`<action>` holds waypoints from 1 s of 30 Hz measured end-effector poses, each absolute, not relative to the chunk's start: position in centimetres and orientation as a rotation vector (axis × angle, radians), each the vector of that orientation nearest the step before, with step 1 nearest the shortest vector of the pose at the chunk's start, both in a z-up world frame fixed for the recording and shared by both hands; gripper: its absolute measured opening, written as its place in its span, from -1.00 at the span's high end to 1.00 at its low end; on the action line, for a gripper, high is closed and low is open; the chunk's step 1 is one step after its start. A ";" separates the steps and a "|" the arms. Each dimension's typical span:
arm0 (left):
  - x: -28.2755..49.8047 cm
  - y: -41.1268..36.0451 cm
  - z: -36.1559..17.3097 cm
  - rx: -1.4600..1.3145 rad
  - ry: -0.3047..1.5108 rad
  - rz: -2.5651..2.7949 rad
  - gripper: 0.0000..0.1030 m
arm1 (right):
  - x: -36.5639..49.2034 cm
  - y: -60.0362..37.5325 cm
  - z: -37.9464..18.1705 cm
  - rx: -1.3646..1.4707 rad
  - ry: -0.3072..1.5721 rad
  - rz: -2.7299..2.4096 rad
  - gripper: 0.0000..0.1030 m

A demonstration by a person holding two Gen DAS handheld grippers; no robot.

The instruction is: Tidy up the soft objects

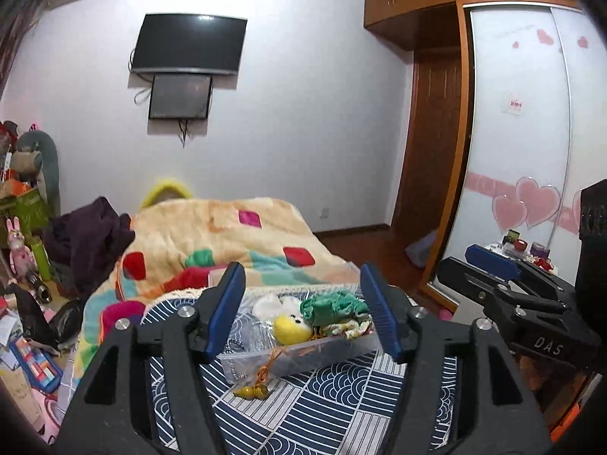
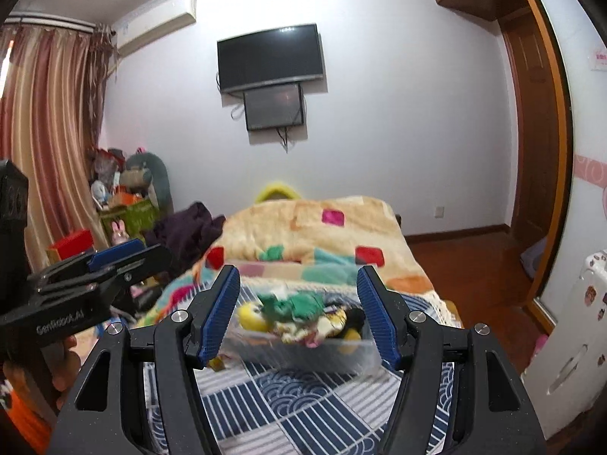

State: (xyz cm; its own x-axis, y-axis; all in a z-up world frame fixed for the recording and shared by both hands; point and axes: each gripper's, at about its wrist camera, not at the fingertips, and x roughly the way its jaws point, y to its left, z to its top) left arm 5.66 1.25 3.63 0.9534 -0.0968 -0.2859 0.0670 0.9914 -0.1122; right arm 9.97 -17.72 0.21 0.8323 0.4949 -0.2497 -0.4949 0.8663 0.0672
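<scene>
Both tools, left tool (image 1: 302,313) and right tool (image 2: 299,313), gape empty before the clear bin (image 1: 303,352); soft toys (image 1: 292,326) gathered inside, likely for tidiness.

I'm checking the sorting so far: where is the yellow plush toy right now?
In the left wrist view the yellow plush toy lies inside the clear plastic box on the blue patterned cloth, just left of the green fabric.

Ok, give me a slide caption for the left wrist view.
Open left gripper poised before a clear plastic box of soft toys on a patterned bed.
</scene>
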 end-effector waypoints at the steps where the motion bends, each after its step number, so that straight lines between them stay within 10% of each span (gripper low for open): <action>1: 5.3 1.3 3.9 -0.099 0.283 -0.078 -0.31 | 9.9 -17.6 0.3 0.001 0.255 0.523 -0.40; 11: 3.7 1.4 4.6 -0.104 0.224 -0.058 -0.70 | 8.7 -17.2 1.3 0.003 0.180 0.503 -0.70; 30: 3.2 1.7 4.4 -0.111 0.215 -0.043 -0.78 | 8.4 -17.3 1.4 0.011 0.155 0.497 -0.91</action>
